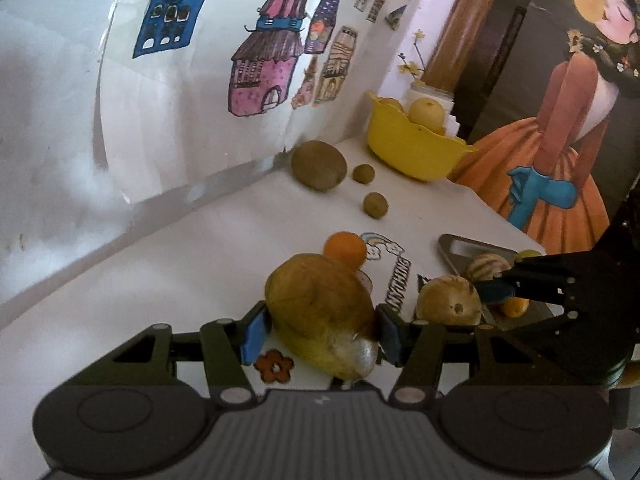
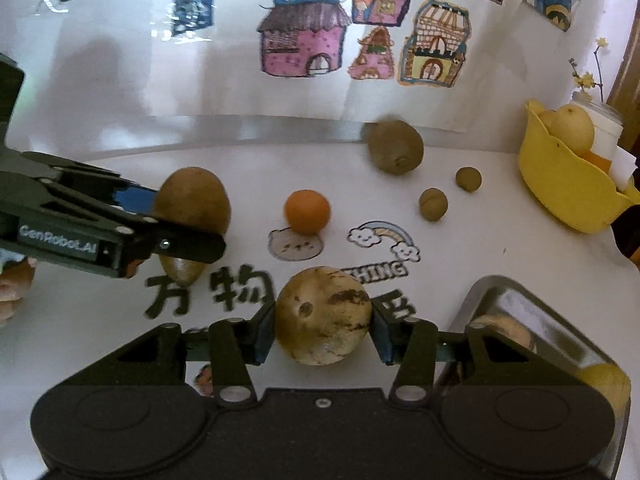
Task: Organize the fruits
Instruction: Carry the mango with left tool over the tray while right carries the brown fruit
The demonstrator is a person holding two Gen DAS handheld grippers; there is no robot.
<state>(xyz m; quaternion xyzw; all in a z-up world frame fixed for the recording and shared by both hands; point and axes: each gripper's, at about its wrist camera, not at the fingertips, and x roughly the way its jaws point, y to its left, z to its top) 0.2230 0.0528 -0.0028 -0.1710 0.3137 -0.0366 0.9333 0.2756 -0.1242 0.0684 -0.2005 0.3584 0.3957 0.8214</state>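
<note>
left gripper [image 1: 320, 330] is squeezing a pear [image 1: 320, 316], fat end pointing away | right gripper [image 2: 324, 330] is squeezing a round fruit [image 2: 323, 316] | tray [image 2: 520, 300] is lying just right of it, partly hidden | orange [image 2: 307, 217], kiwi [image 2: 395, 147] waiting on table [image 2: 480, 248] | yellow bowl [image 2: 568, 200] sitting far right, edge cut off

The left hand-held gripper [image 1: 320, 330] clamps a pear [image 1: 320, 312] over the table [image 1: 192, 248], just before an orange [image 1: 345, 249], far from the yellow bowl [image 1: 412, 148].
</note>
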